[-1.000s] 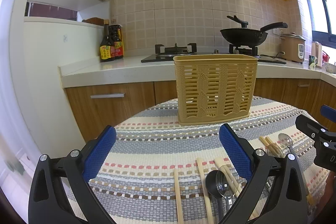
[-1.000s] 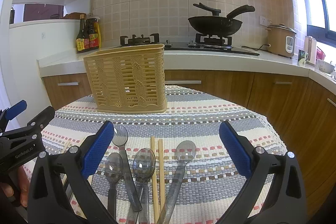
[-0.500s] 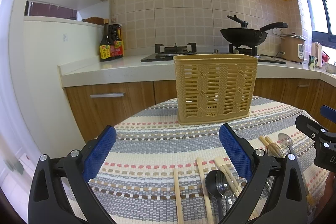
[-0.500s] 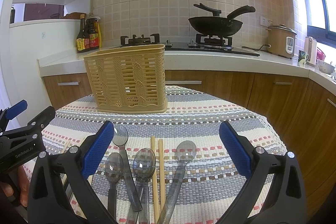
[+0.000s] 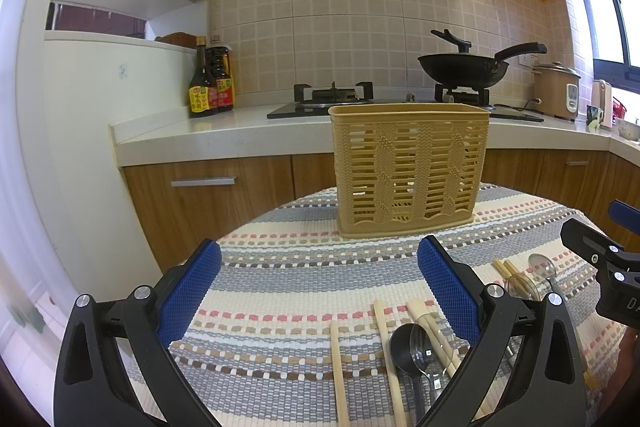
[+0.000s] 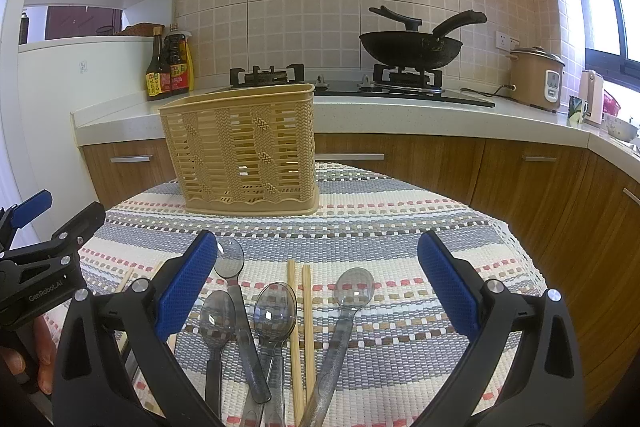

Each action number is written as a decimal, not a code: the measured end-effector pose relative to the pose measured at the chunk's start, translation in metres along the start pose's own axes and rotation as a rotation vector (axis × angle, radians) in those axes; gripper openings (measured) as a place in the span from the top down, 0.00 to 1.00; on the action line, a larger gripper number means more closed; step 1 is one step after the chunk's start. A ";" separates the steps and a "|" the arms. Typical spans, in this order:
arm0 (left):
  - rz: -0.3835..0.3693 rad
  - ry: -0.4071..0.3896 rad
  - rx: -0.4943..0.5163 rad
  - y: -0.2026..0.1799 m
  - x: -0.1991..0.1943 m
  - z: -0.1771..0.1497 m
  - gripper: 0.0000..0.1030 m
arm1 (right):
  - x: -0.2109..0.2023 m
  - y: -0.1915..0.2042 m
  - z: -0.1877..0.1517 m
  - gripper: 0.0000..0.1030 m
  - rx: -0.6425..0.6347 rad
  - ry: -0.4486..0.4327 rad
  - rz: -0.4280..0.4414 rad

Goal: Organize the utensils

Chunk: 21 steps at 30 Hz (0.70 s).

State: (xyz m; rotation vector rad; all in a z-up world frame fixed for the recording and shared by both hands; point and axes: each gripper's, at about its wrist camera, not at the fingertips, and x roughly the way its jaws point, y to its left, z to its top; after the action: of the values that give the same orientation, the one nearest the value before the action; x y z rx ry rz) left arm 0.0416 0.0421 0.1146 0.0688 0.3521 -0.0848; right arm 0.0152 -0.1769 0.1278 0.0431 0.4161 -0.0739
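A tan slatted utensil basket (image 5: pixel 408 171) stands upright at the far side of the round table; it also shows in the right wrist view (image 6: pixel 244 151). Several clear grey plastic spoons (image 6: pixel 276 311) and a pair of wooden chopsticks (image 6: pixel 300 323) lie on the striped cloth between my right gripper's fingers. My right gripper (image 6: pixel 316 287) is open and empty above them. My left gripper (image 5: pixel 318 291) is open and empty, with chopsticks (image 5: pixel 338 367) and spoons (image 5: pixel 416 347) lying near its right finger.
A striped woven cloth (image 6: pixel 400 227) covers the table. Behind it runs a kitchen counter (image 5: pixel 224 135) with sauce bottles (image 5: pixel 210 87), a gas hob and a black wok (image 6: pixel 412 47). A rice cooker (image 6: pixel 536 79) stands at the right.
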 end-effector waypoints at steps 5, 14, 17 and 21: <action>0.001 0.002 -0.002 0.002 0.001 0.006 0.07 | 0.000 0.000 -0.001 0.07 -0.002 0.010 -0.002; -0.091 0.149 -0.104 0.044 0.017 0.033 0.08 | 0.012 -0.011 0.002 0.07 0.038 0.100 -0.004; -0.175 0.293 -0.097 0.061 0.029 0.033 0.08 | 0.007 -0.010 0.010 0.07 -0.023 0.137 -0.057; -0.294 0.521 -0.100 0.069 0.048 0.022 0.26 | 0.008 -0.014 0.021 0.08 -0.024 0.178 -0.047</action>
State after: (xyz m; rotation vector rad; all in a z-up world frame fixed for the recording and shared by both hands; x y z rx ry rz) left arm 0.1008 0.1054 0.1222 -0.0631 0.8852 -0.3429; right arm 0.0303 -0.1922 0.1434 0.0165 0.5960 -0.1121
